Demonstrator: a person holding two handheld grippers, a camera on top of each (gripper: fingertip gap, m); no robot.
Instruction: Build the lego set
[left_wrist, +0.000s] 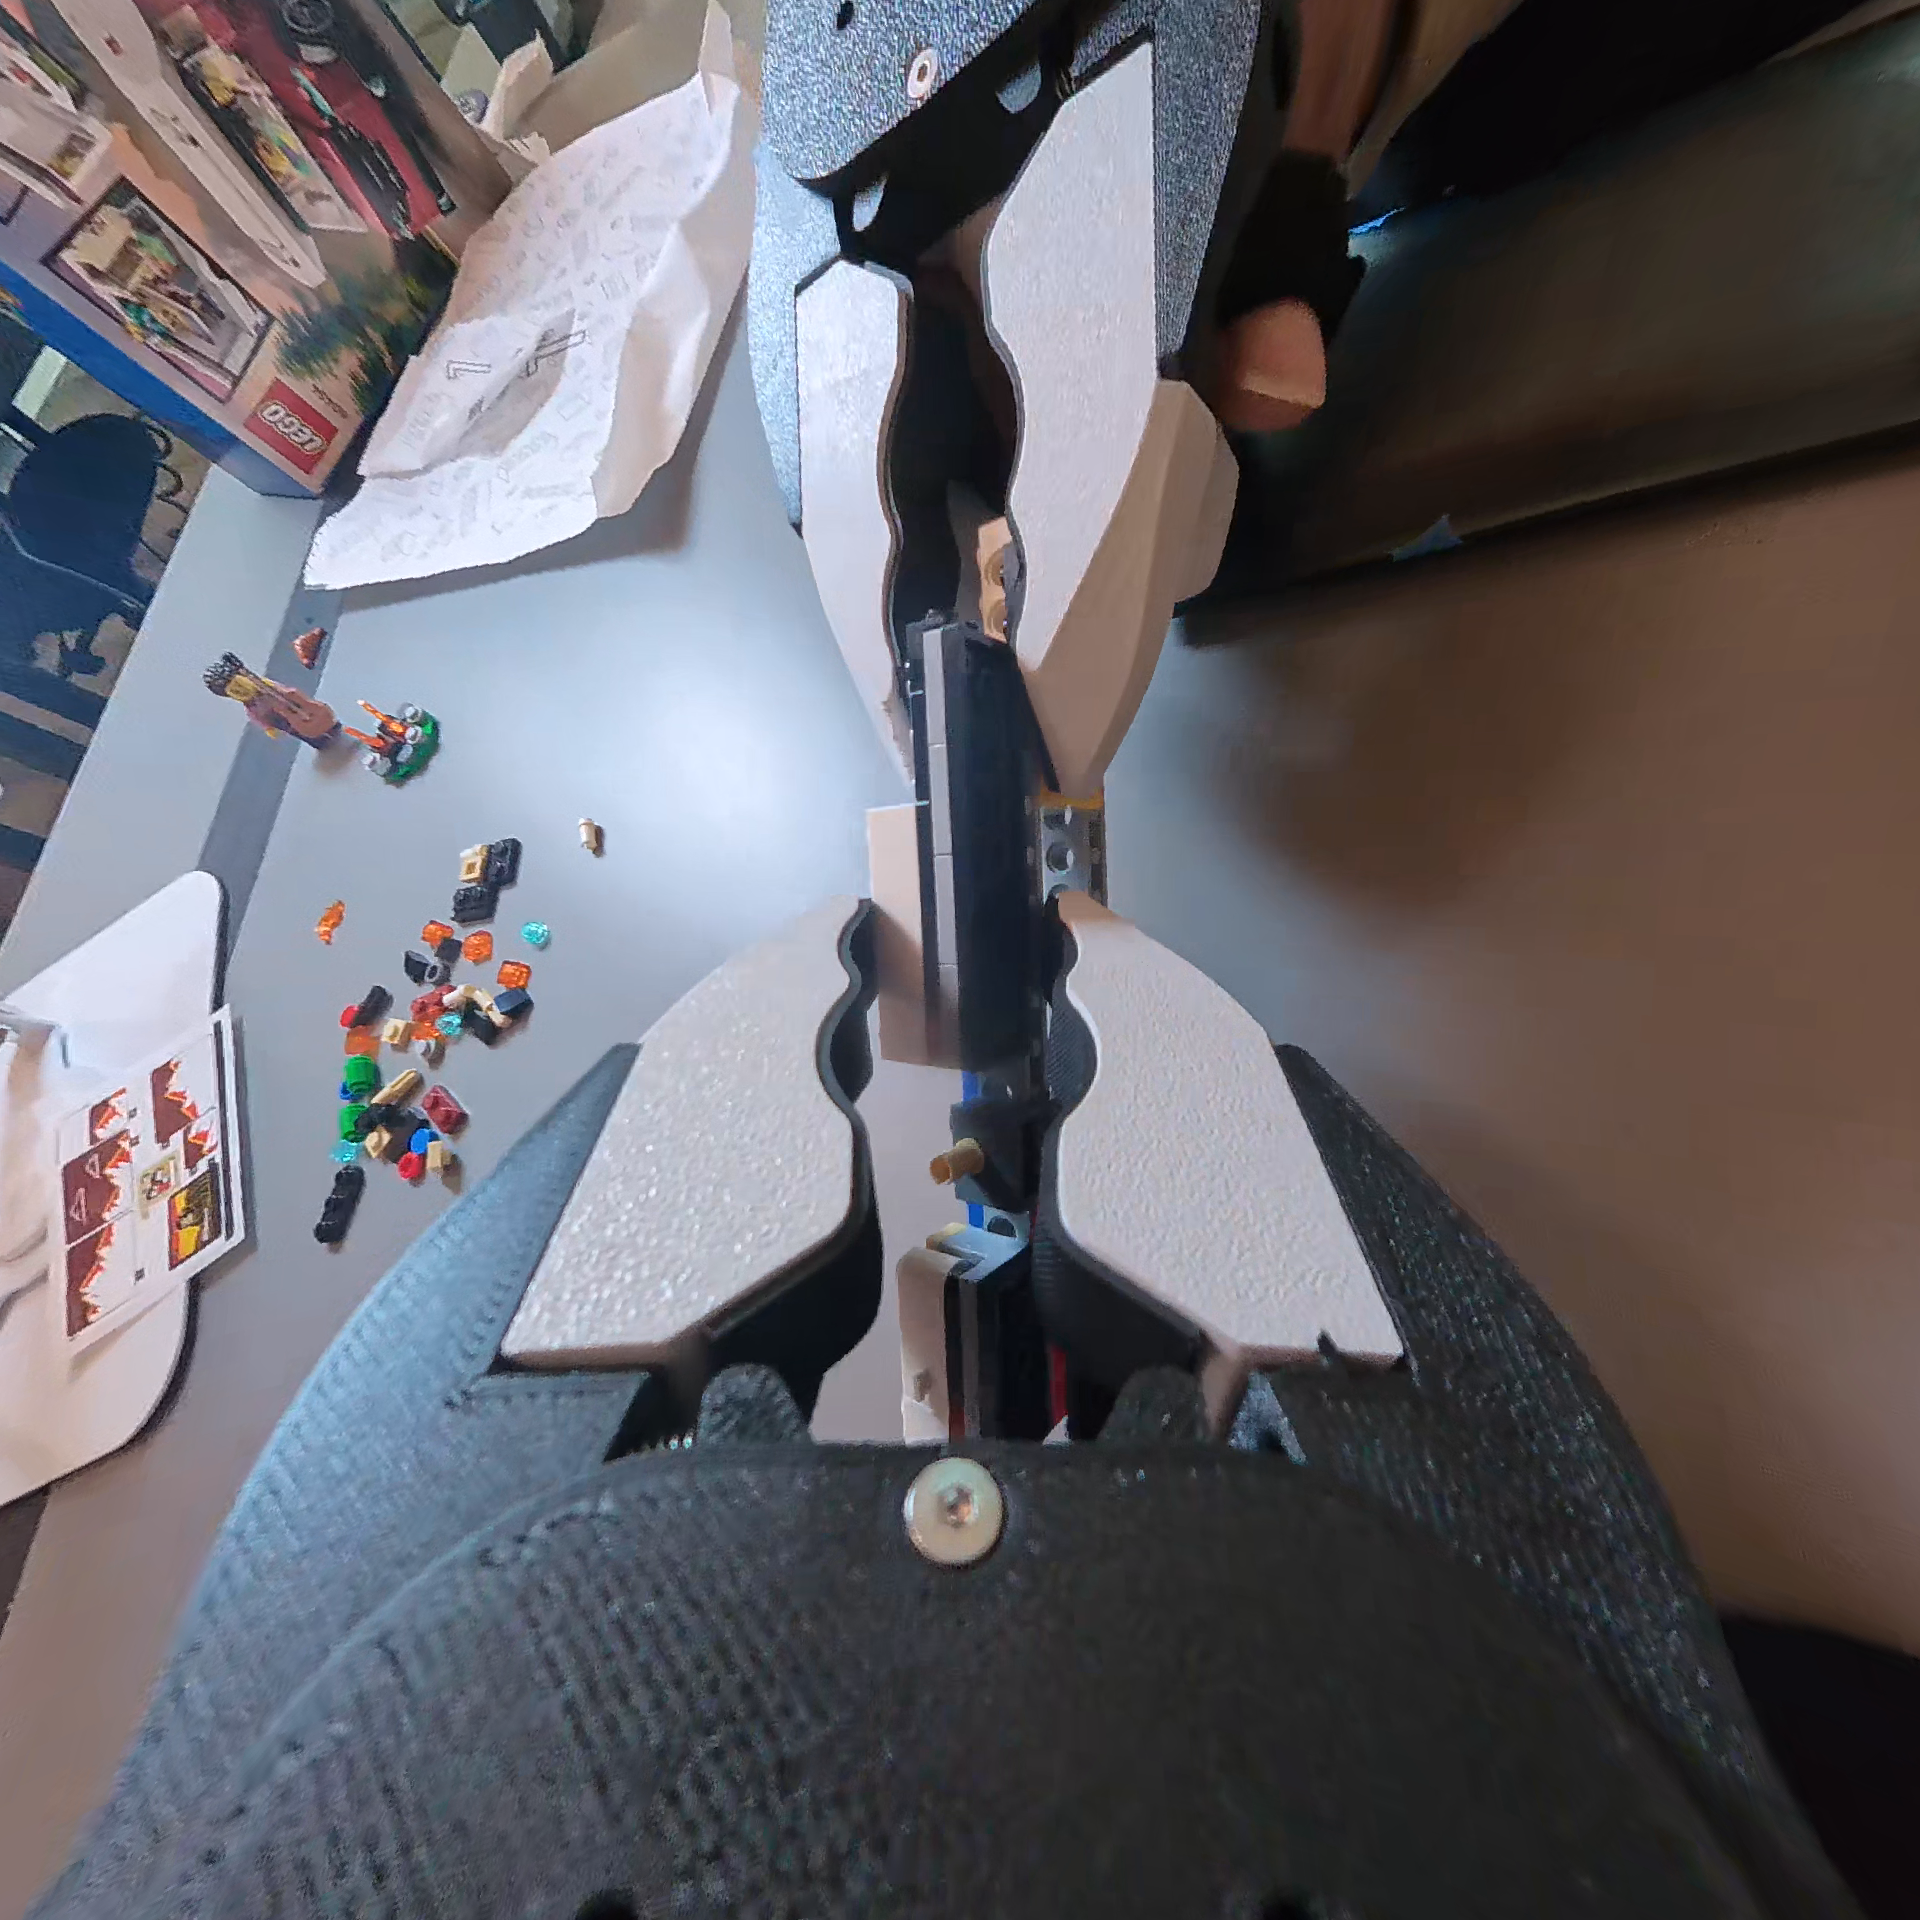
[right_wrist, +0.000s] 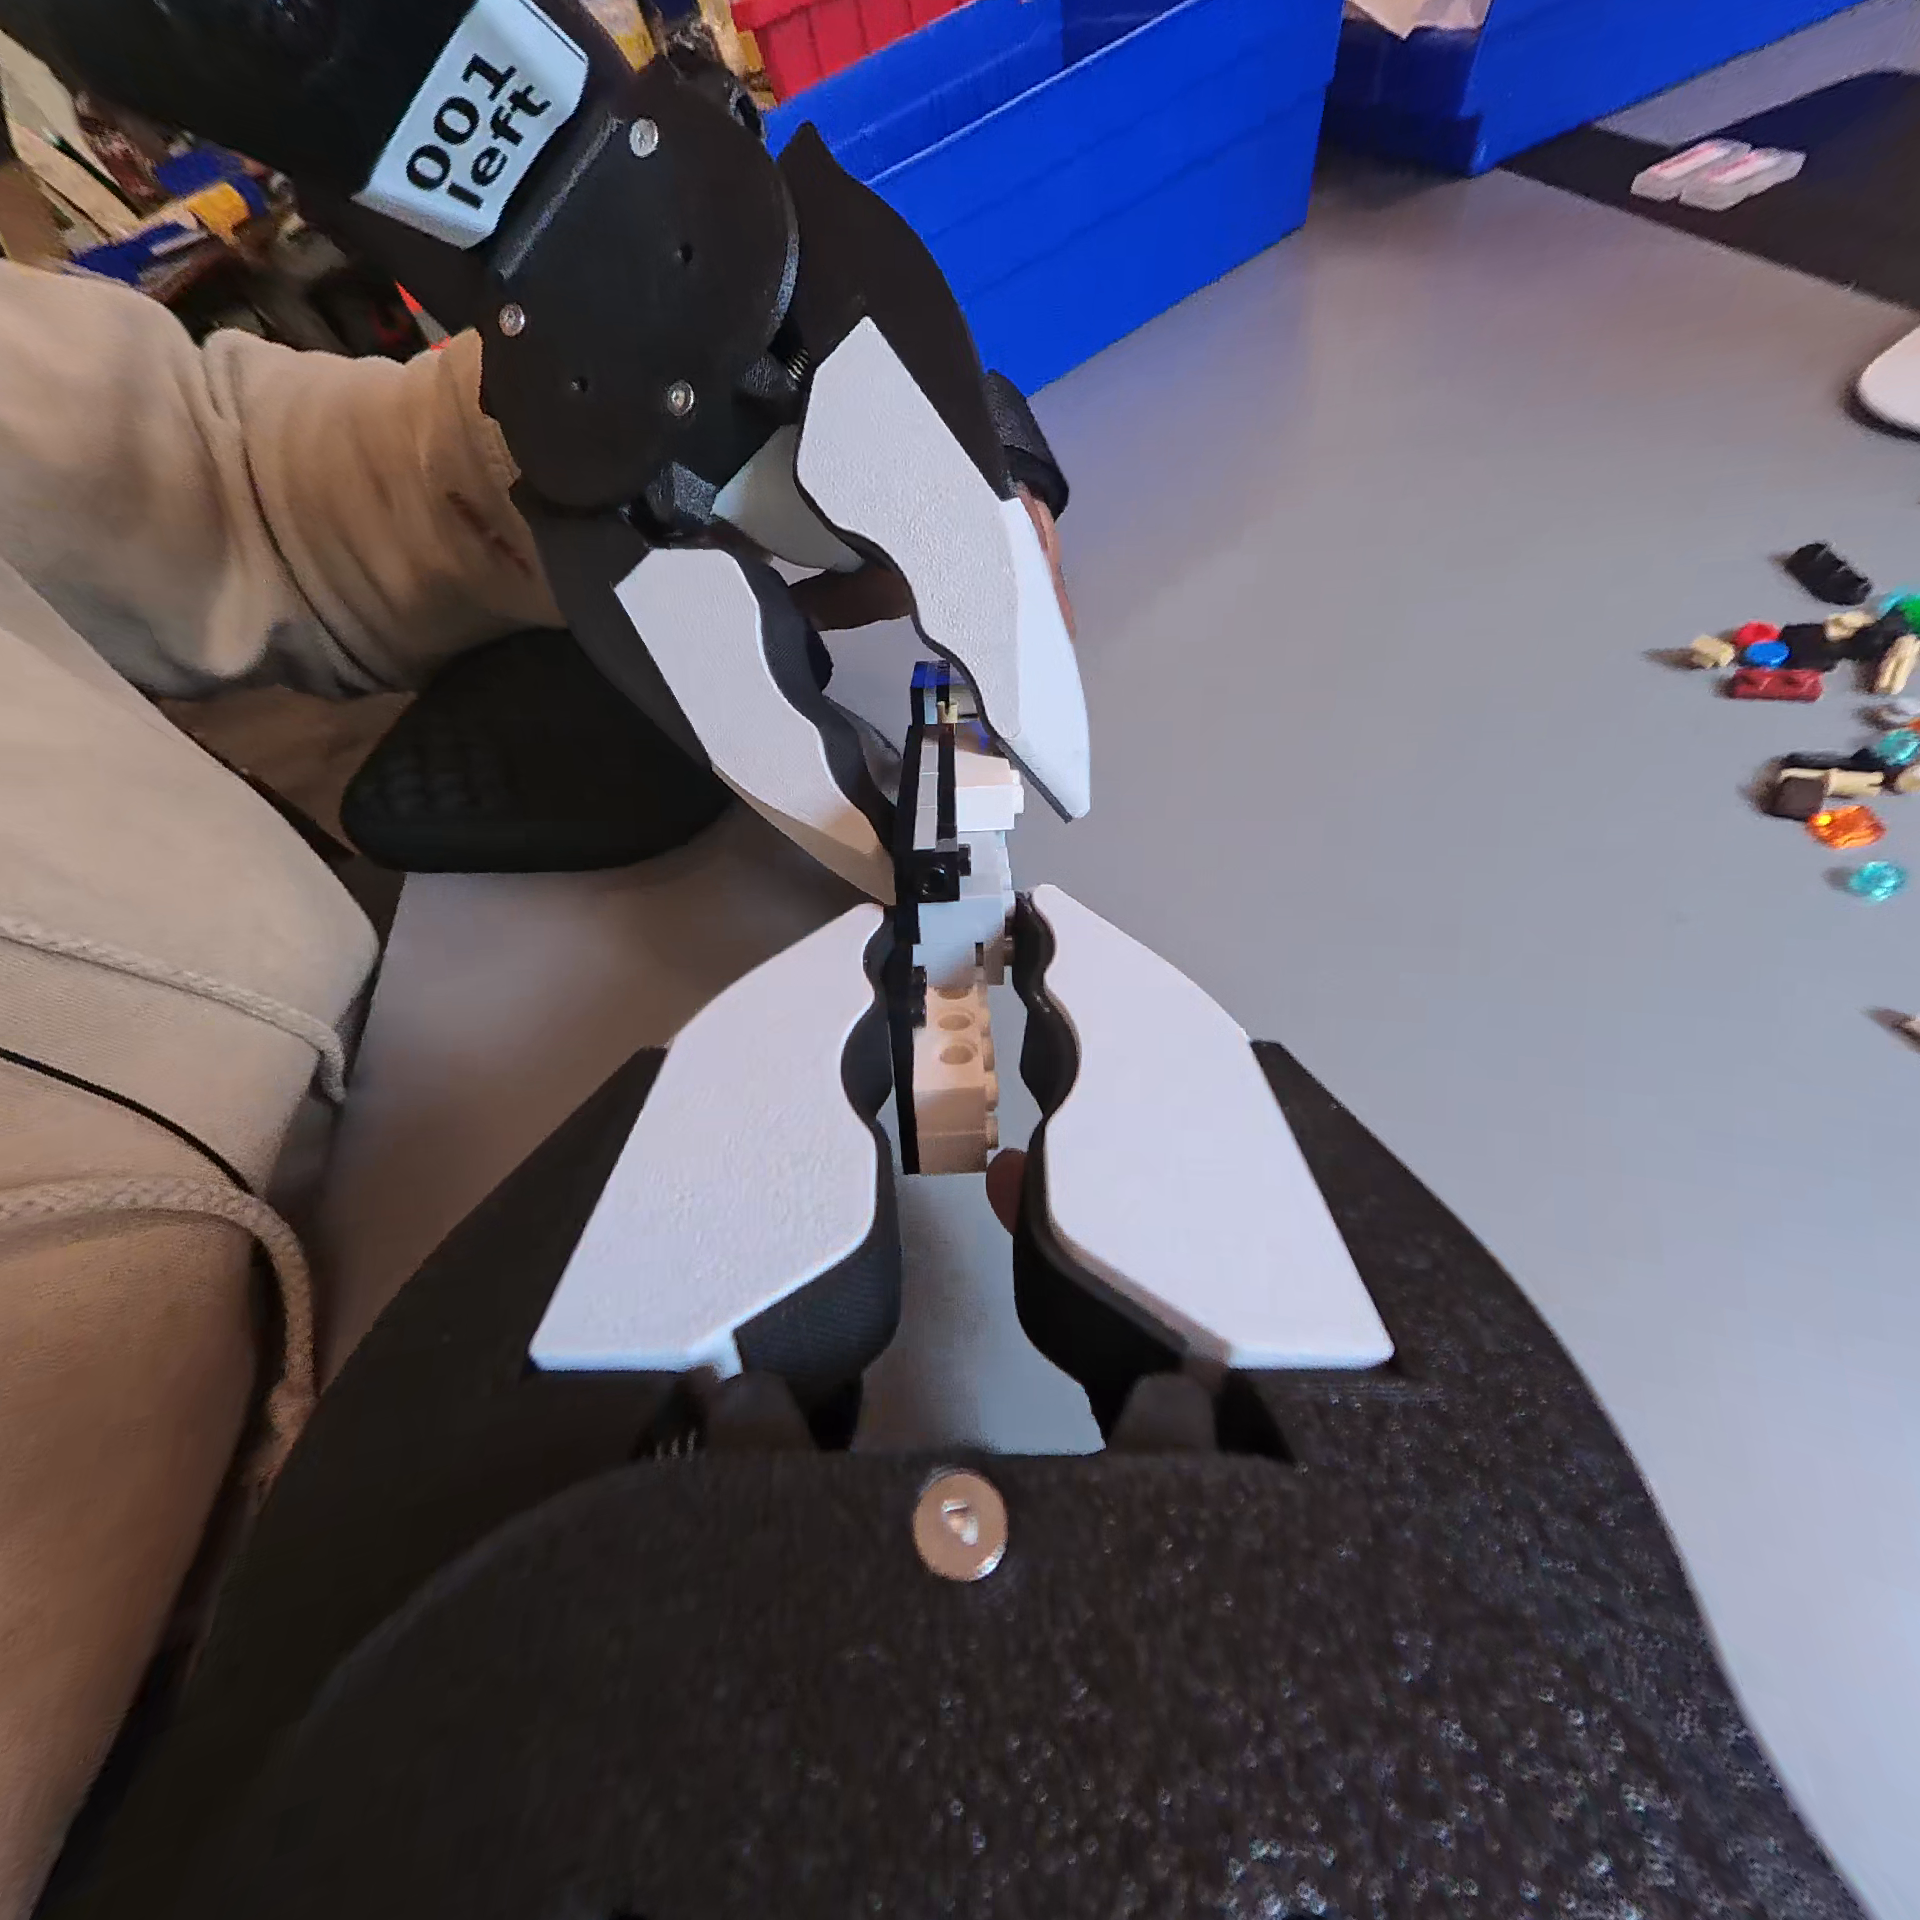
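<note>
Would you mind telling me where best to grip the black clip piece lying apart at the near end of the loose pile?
Probably across the black clip piece's narrow width, from above: it lies flat on the table, elongated, apart from the pile.

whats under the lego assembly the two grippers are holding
Only bare grey table shows beneath the lego assembly, which the left gripper and right gripper hold above it. The loose bricks lie off to the side. The spot directly below is hidden by the fingers.
</note>
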